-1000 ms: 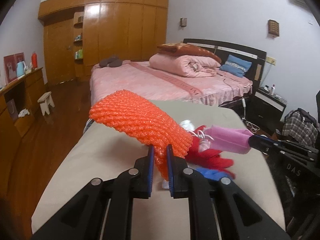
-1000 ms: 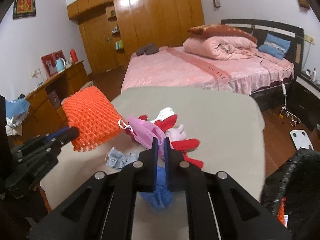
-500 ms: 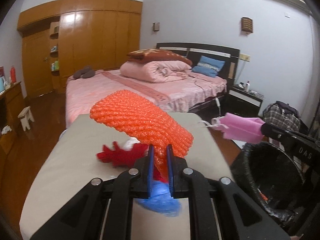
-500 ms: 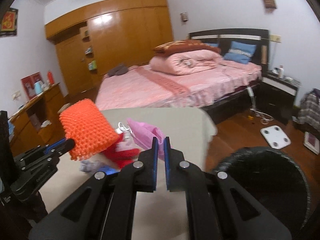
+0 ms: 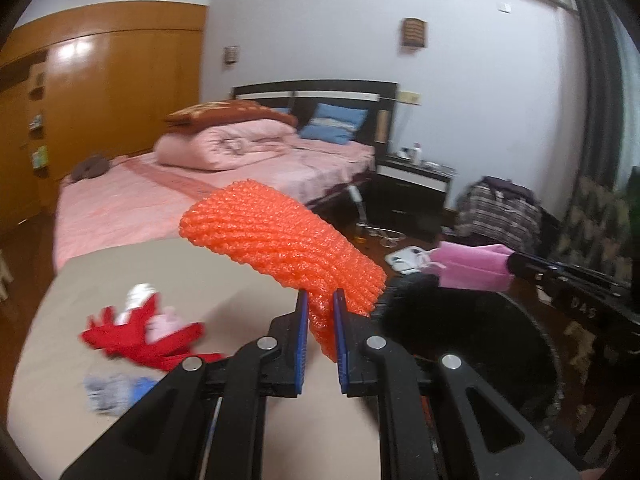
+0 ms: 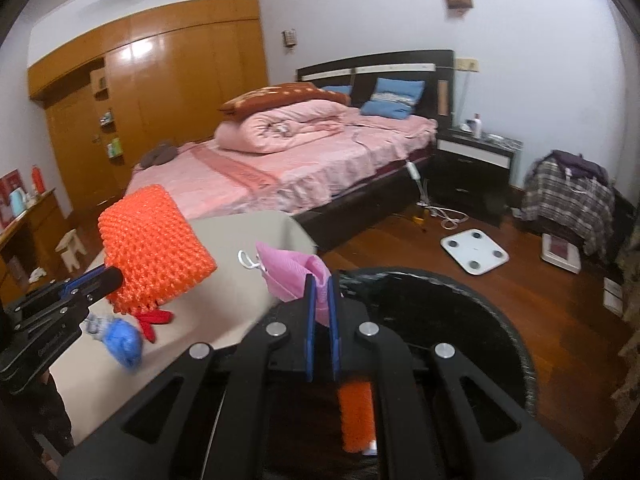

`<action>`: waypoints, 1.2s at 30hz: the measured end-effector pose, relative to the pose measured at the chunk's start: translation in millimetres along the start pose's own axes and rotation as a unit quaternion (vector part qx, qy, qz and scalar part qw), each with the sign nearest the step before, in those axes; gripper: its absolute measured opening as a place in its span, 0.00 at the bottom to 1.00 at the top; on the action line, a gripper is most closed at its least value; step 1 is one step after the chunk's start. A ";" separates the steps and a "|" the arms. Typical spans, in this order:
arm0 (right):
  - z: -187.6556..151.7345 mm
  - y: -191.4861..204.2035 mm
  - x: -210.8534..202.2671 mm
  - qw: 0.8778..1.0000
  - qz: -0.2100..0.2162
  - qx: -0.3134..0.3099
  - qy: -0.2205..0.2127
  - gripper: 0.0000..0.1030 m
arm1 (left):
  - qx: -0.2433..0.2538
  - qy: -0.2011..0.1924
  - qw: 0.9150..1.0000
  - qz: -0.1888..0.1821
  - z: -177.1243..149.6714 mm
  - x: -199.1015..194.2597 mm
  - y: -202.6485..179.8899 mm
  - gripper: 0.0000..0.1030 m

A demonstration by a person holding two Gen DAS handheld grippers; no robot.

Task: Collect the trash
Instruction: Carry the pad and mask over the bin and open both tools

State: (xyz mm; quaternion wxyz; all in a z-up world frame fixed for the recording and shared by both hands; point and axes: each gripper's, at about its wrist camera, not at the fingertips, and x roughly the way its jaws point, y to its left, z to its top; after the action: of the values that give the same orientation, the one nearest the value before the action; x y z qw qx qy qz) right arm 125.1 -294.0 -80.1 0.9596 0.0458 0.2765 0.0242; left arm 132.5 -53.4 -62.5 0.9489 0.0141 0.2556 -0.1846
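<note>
A bedroom, with a black bin [image 6: 460, 320] beside the beige counter [image 5: 168, 272]. The left tool [image 5: 320, 320] clamps orange foam netting [image 5: 280, 248] near the bin's rim; the right tool [image 6: 321, 304] pinches a pink mask [image 6: 292, 272] above it (presumably for dropping).

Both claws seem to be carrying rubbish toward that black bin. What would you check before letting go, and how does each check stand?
1. Left gripper jaws clamp the orange foam net: ok.
2. Right gripper jaws clamp the pink mask: ok.
3. Mask over the black bin opening: ok.
4. Orange net fully over the bin: not ok, it hangs mostly above the table.
5. Room left in the bin: cannot tell.
</note>
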 end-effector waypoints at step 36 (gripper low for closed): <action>-25.8 -0.8 2.7 0.999 -0.034 0.017 0.000 0.94 | -0.012 0.011 0.999 0.041 -22.9 -4.4 32.1 0.88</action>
State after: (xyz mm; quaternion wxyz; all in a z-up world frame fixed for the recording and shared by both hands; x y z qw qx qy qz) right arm 113.7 -292.7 -103.3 0.9591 0.0525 0.2779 -0.0133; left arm 129.4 -19.2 -82.4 0.9528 0.0154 0.2675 -0.1425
